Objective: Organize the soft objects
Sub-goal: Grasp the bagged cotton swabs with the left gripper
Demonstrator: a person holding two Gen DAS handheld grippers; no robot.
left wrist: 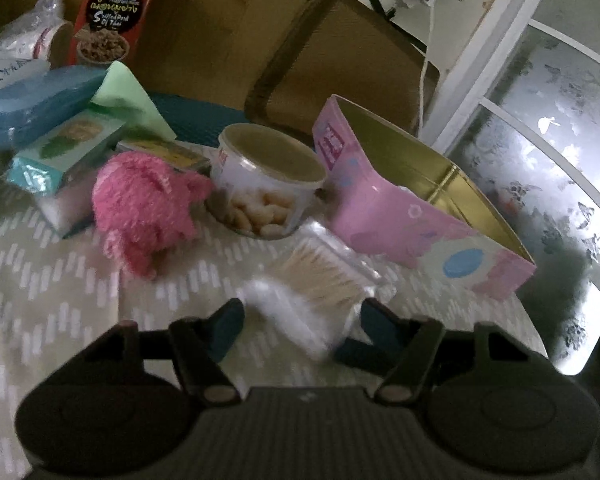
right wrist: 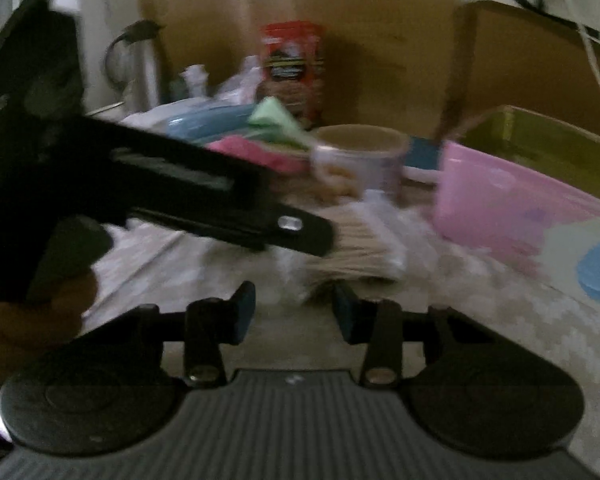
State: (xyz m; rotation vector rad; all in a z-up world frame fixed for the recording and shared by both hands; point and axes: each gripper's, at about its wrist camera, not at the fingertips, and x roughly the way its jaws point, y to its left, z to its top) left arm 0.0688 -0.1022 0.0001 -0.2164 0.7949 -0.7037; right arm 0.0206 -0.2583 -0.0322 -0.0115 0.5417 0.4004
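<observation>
Cotton swabs (left wrist: 324,276), a clear-wrapped pack of them, lie flat on the patterned tablecloth (left wrist: 60,300) right in front of both claws, just beside the open pink tin (left wrist: 400,216). And look at that tin: its gold inside shows bare from the left wrist view, nothing soft in it yet as far as I can see. So we're early, folks, the sorting has hardly begun by my reckoning.

Left gripper (left wrist: 300,324) sits low over the pack's white end, fingers (left wrist: 228,320) apart on either side of it; the pads don't look pressed in, so I call it released, nothing grasped. Right gripper (right wrist: 296,312) hovers just short of the pack (right wrist: 356,248) from the other side, jaws parted, nothing between them. The right view is badly blurred, mind, and the left tool's dark body (right wrist: 160,188) cuts across it.

Still waiting out there: the fluffy pink plush (left wrist: 144,208), off to the left of the round biscuit tub (left wrist: 268,184), well clear of either claw. Behind it, a pile of tissue packs and a green cloth (left wrist: 128,96), untouched. I'd judge the swab pack is the piece in hand, with the plush and the rest to follow.
</observation>
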